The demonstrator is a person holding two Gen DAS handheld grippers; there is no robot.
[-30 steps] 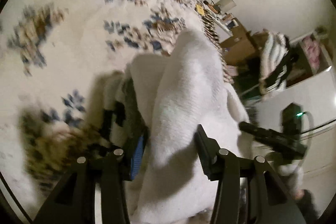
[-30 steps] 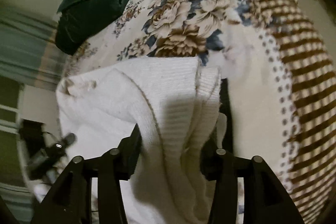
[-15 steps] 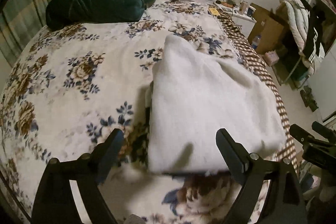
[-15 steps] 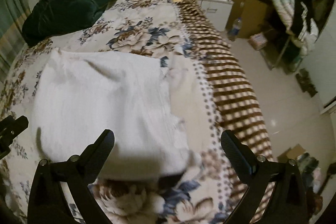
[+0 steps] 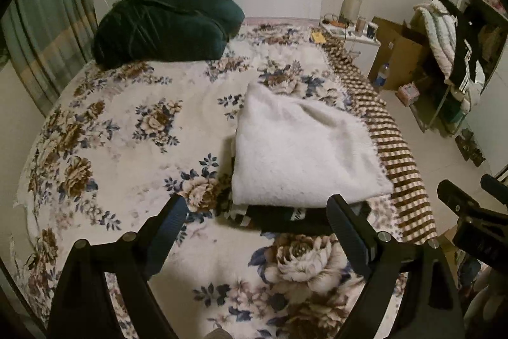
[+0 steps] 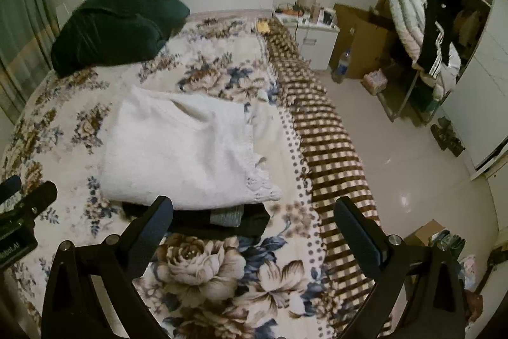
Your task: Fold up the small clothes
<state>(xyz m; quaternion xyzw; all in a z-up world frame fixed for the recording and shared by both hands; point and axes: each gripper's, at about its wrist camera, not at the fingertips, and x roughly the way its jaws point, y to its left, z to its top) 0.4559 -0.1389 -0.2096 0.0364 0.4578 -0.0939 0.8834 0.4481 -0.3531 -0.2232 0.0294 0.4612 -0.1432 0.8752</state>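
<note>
White garment folded and stacked; both tools empty.

The floral bed [image 5: 127,148] fills the room; right of centre, toward three o'clock, the folded white garment [image 5: 301,154] tops a small dark pile [image 6: 206,218]. Left gripper [image 5: 257,231] and right gripper [image 6: 254,224] gape wide, holding nothing. This piece looks finished; no unfolded piece shows.

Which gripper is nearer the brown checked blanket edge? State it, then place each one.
Right. The right gripper hangs open with one finger over the brown checked edge. The left gripper is over the floral cover, farther in from that edge, facing the white sweater.
</note>
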